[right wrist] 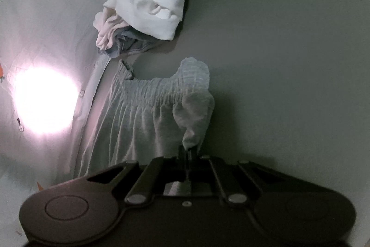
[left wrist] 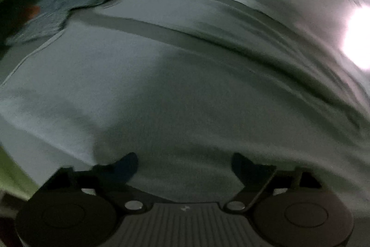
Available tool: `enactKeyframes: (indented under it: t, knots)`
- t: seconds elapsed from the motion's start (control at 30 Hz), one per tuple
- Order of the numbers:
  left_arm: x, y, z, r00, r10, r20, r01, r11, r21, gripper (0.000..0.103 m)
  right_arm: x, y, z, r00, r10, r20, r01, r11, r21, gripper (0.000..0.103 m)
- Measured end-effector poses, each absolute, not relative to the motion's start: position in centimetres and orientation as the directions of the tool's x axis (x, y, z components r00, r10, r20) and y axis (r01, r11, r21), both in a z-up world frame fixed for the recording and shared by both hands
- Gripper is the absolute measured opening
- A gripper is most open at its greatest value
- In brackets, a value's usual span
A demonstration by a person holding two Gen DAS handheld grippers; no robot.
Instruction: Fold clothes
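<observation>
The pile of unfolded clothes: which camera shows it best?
The right wrist view: the pile of unfolded clothes is sharp, white garment on top. The left wrist view shows only blurred red and blue fabric, perhaps another heap.

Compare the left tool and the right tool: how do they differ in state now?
The left tool stands open, fingers wide apart over pale cloth, holding nothing. The right tool is shut, pinching a corner of the grey garment. The left view is blurred; the right view is sharp. Both are dark two-finger tools.
</observation>
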State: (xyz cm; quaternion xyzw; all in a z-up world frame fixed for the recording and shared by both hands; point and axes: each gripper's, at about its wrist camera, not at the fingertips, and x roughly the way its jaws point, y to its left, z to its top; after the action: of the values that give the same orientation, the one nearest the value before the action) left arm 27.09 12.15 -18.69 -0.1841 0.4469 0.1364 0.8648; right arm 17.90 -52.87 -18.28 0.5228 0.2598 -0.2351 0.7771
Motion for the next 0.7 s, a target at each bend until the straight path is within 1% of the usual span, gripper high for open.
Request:
enactKeyframes:
  t: [0.03, 0.1, 0.13, 0.23, 0.3, 0.7]
  knots:
    - [27.0, 13.1, -18.5, 0.557, 0.085, -0.826, -0.429, 0.881, -0.199, 0.076, 17.9, -52.7, -18.2, 0.751, -0.103, -0.653, 0.642, 0.350, 0.683, 0.002]
    - [26.6, 14.9, -18.3, 0.547, 0.104, -0.831, -0.484, 0.849, -0.212, 0.067, 18.1, -52.3, -17.8, 0.740, -0.121, -0.662, 0.652, 0.368, 0.663, 0.002]
    - [26.4, 16.1, -18.3, 0.547, 0.102, -0.831, -0.514, 0.824, -0.237, 0.066, 18.1, -52.0, -17.7, 0.735, -0.129, -0.665, 0.658, 0.370, 0.656, 0.002]
    - [25.6, 18.9, -18.4, 0.556, 0.091, -0.826, -0.596, 0.736, -0.320, 0.065, 18.1, -51.7, -17.5, 0.727, -0.148, -0.670, 0.671, 0.359, 0.649, 0.002]
    - [25.3, 20.4, -18.5, 0.572, 0.076, -0.817, -0.617, 0.697, -0.367, 0.065, 18.2, -51.4, -17.4, 0.723, -0.161, -0.672, 0.678, 0.353, 0.645, 0.002]
    - [24.1, 24.1, -18.8, 0.551, 0.127, -0.825, -0.666, 0.662, -0.343, 0.065, 17.7, -50.4, -17.6, 0.711, -0.229, -0.665, 0.702, 0.281, 0.654, 0.002]
